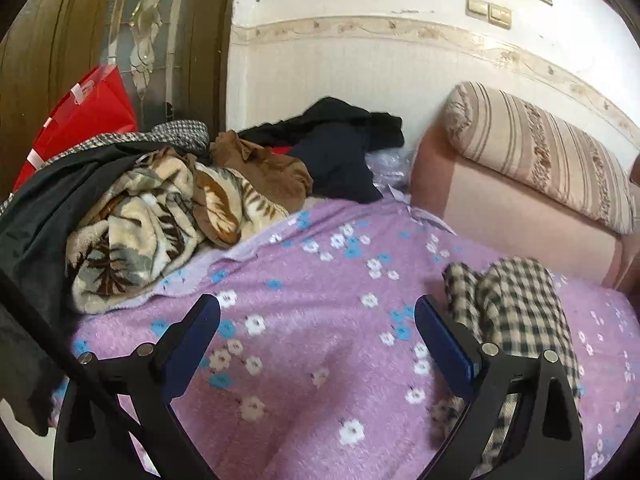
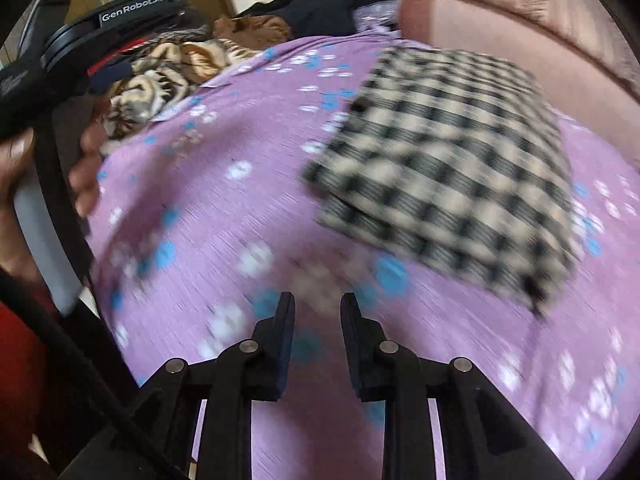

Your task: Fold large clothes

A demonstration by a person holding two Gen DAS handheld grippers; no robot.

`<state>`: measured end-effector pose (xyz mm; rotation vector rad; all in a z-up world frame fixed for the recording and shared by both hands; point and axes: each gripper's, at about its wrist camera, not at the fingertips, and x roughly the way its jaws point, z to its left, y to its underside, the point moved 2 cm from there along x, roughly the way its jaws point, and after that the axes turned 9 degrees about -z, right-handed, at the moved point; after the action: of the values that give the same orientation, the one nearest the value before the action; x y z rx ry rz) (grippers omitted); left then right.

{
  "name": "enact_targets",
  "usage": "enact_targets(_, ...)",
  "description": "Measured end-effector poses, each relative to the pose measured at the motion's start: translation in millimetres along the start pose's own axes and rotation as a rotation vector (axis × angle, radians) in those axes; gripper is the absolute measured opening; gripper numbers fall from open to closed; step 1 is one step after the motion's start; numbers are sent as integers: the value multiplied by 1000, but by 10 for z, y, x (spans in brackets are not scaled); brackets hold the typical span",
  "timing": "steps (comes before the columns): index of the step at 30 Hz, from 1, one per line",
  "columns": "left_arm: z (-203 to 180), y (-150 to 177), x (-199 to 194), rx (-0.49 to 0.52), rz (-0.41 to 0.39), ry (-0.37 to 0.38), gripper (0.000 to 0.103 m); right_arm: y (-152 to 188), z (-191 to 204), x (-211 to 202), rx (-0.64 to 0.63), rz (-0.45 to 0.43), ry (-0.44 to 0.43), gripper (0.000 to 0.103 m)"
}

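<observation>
A black-and-beige checked garment (image 2: 444, 172) lies folded into a rectangle on the purple flowered blanket (image 2: 248, 208); the right wrist view is blurred. It also shows in the left wrist view (image 1: 516, 312), just right of my right finger. My left gripper (image 1: 318, 312) is wide open and empty above the blanket. My right gripper (image 2: 317, 304) is open with a narrow gap, empty, in front of and left of the garment. The left gripper's body (image 2: 120, 16) shows at the upper left of the right wrist view.
A pile of clothes and a tiger-print blanket (image 1: 152, 216) lies at the far left, with dark garments (image 1: 340, 140) behind. A pink sofa arm with a striped cushion (image 1: 536, 152) borders the right. A red bag (image 1: 88, 116) stands by the door.
</observation>
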<state>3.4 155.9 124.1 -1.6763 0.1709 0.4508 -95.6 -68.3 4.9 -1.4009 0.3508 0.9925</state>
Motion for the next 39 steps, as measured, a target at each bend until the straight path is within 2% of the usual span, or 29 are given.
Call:
enact_targets(2, -48, 55, -33, 17, 33, 24, 97, 127, -196, -162, 35, -29, 76, 26)
enact_targets(7, -235, 183, -191, 50, 84, 66, 97, 159, -761, -442, 179, -118, 219, 26)
enact_targets(9, -331, 238, -257, 69, 107, 82, 97, 94, -952, -448, 237, -145, 249, 26)
enact_targets(13, -449, 405, -396, 60, 169, 101, 97, -106, -1083, -350, 275, -182, 245, 26)
enact_targets(15, -455, 509, -452, 23, 211, 114, 97, -152, -1098, -237, 243, -167, 254, 26)
enact_targets(16, -455, 550, -469, 6, 226, 122, 97, -141, -1113, -151, 216, -126, 282, 26)
enact_targets(17, -446, 587, -471, -6, 241, 130, 97, -114, -1149, -73, 202, -80, 315, 33)
enact_targets(18, -444, 624, -472, -13, 254, 134, 97, -65, -1207, -26, 206, -45, 327, 34)
enact_targets(19, -445, 657, -464, -13, 263, 137, 97, -29, -1251, -13, 204, -15, 375, 30)
enact_targets(20, -449, 680, -446, -7, 271, 135, 97, 28, -1321, -14, 189, 15, 455, 31)
enact_targets(23, -427, 726, -394, 6, 277, 119, 97, 160, -1481, -241, 232, -23, 478, 32)
enact_targets(25, -410, 740, -354, -1, 287, 122, 97, 170, -1441, -412, 212, -81, 421, 34)
enact_targets(27, -423, 748, -323, -9, 299, 136, 97, 145, -1347, -475, 186, -99, 361, 42)
enact_targets(29, -458, 761, -308, -9, 308, 147, 97, 71, -1238, -441, 134, -123, 343, 51)
enact_targets(33, -522, 812, -309, 27, 300, 154, 97, -99, -1075, -164, 58, -116, 345, 52)
enact_targets(34, -526, 823, -307, 35, 299, 152, 97, -137, -1063, -100, 46, -115, 354, 51)
enact_targets(35, -522, 836, -300, 43, 299, 148, 97, -145, -1079, -88, 62, -117, 374, 31)
enact_targets(36, -514, 842, -291, 44, 301, 146, 97, -159, -1177, -83, 117, -117, 393, 23)
enact_targets(37, -501, 852, -276, 41, 305, 143, 97, -119, -1317, -123, 231, -121, 354, 24)
enact_targets(39, -480, 853, -247, 30, 311, 144, 97, -44, -1501, -159, 352, -122, 342, 24)
